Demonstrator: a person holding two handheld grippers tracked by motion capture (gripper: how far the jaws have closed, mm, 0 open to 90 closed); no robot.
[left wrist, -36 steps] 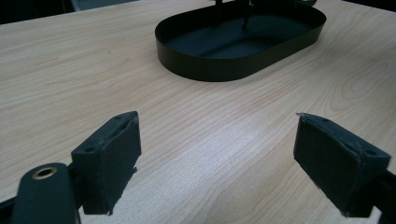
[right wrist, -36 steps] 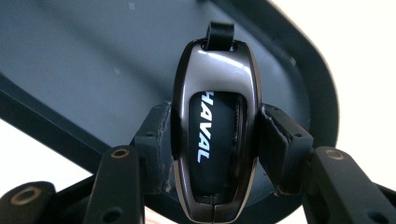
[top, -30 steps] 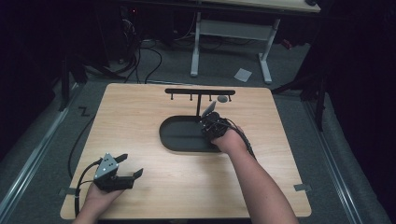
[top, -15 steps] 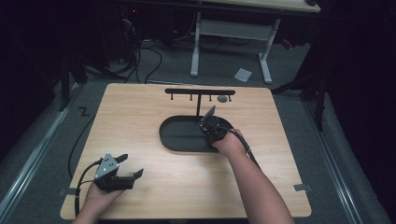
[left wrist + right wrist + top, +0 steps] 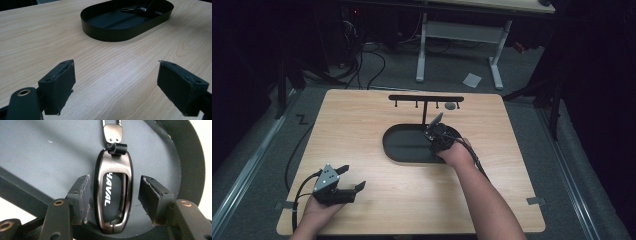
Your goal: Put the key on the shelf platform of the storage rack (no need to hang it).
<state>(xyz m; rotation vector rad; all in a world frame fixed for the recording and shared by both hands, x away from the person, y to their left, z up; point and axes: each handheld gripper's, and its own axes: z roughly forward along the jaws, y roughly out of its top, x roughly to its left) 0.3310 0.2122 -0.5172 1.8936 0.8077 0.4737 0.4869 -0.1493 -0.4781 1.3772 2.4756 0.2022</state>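
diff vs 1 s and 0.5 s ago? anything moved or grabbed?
Little changed. The right gripper has tilted and shifted slightly over the right end of the black oval tray; its jaws straddle the Haval key fob with a gap on one side, not clamped. The left gripper stayed open near the table's front left corner. Tray and hook rack did not move.

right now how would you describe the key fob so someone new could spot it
Find the black oval tray in the middle of the wooden table. At its right end, between the right gripper's jaws, lies the key fob: dark glossy metal with white HAVAL lettering, the tray's only loose item.
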